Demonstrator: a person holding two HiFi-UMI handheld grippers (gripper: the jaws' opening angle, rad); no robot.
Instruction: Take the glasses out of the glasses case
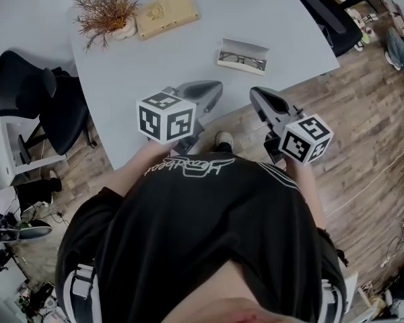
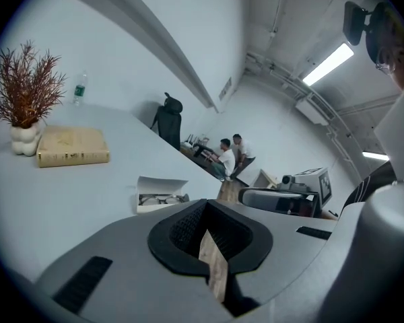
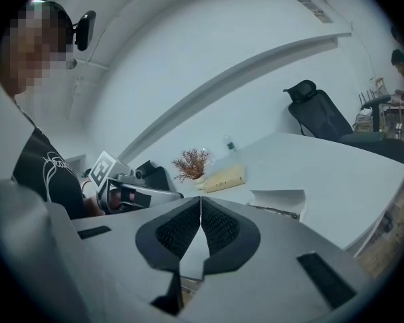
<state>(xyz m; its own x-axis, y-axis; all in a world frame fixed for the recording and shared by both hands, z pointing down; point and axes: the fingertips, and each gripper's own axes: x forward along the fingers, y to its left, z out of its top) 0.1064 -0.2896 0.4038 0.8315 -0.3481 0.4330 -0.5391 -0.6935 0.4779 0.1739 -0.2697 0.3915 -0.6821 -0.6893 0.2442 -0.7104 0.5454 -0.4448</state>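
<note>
An open white glasses case [image 1: 243, 48] lies near the table's front edge, with dark-framed glasses [image 1: 242, 62] inside it. Both grippers hang in front of the table edge, short of the case and touching nothing. My left gripper [image 1: 214, 86] is shut and empty, with its tip over the table's rim. To its right, my right gripper [image 1: 257, 93] is over the wooden floor, also shut and empty. The left gripper view shows the case [image 2: 160, 192] ahead beyond the closed left gripper [image 2: 205, 206]. In the right gripper view the case [image 3: 279, 198] lies right of the closed right gripper [image 3: 200, 199].
A dried plant in a white vase [image 1: 108, 11] and a flat wooden box [image 1: 167, 12] stand at the back of the grey table [image 1: 155, 66]. Black office chairs sit at the left [image 1: 27, 89] and beyond the far right corner [image 1: 333, 19]. Two people [image 2: 227, 157] sit far off.
</note>
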